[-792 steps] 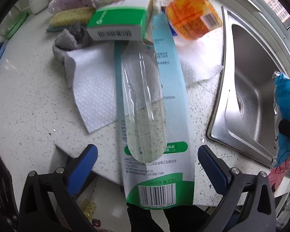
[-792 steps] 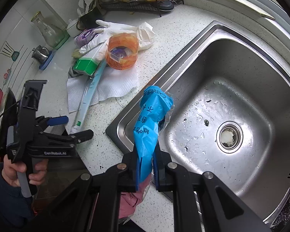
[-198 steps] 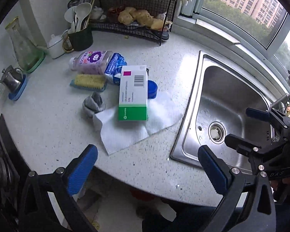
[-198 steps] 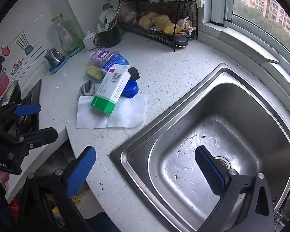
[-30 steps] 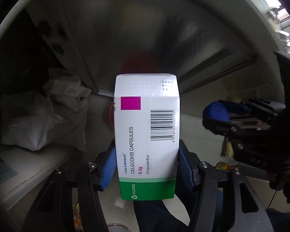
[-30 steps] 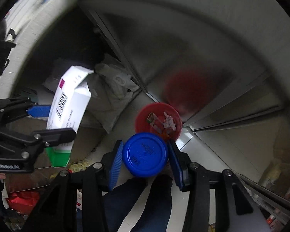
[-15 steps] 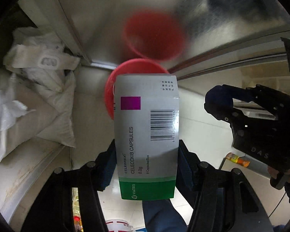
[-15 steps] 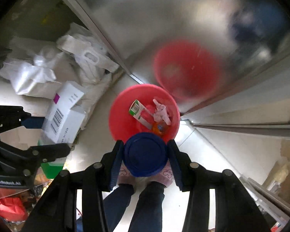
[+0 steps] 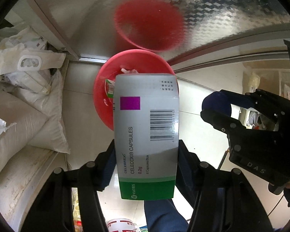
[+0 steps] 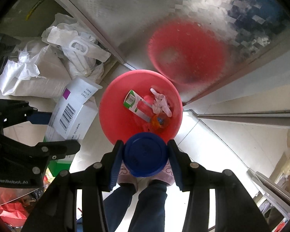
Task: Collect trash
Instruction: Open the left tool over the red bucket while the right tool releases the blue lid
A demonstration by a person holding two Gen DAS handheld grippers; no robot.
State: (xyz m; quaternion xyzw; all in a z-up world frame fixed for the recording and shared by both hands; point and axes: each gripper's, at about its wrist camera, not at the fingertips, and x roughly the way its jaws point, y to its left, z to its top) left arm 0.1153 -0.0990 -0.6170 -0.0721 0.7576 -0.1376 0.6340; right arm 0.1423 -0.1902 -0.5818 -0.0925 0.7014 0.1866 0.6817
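1. The left gripper (image 9: 146, 154) is seen closed on a white and green medicine box (image 9: 146, 131) marked "Celecoxib Capsules" — the box is pinched by its long sides between the two blue pads and stands upright along the fingers, its green end nearest the camera.

2. In the left wrist view, the far end of the box is seen in front of a red bin (image 9: 133, 89) that stands on a pale tiled floor (image 9: 81, 112). The bin's right half is hidden by the box.

3. The right gripper (image 10: 146, 153) is seen pressed against a round blue lid (image 10: 146, 154), which is held by its edges between the two blue pads with its flat face toward the camera.

4. In the right wrist view, the lid is seen over the near rim of the red bin (image 10: 110, 119), with the bin's open mouth just beyond it.

5. Inside the bin, a green and white package (image 10: 135, 102), a crumpled white glove (image 10: 160, 102) and an orange wrapper (image 10: 160, 122) are seen lying together on the bottom.

6. From the right wrist view, the box (image 10: 73, 112) is seen just left of the bin, tilted, in the other gripper (image 10: 48, 131).

7. White sacks (image 10: 40, 71) are piled at the left against a metal cabinet front (image 10: 137, 19), in which a blurred red reflection of the bin is shown.

8. The person's dark trousers (image 10: 145, 208) and slippers are seen below the lid.
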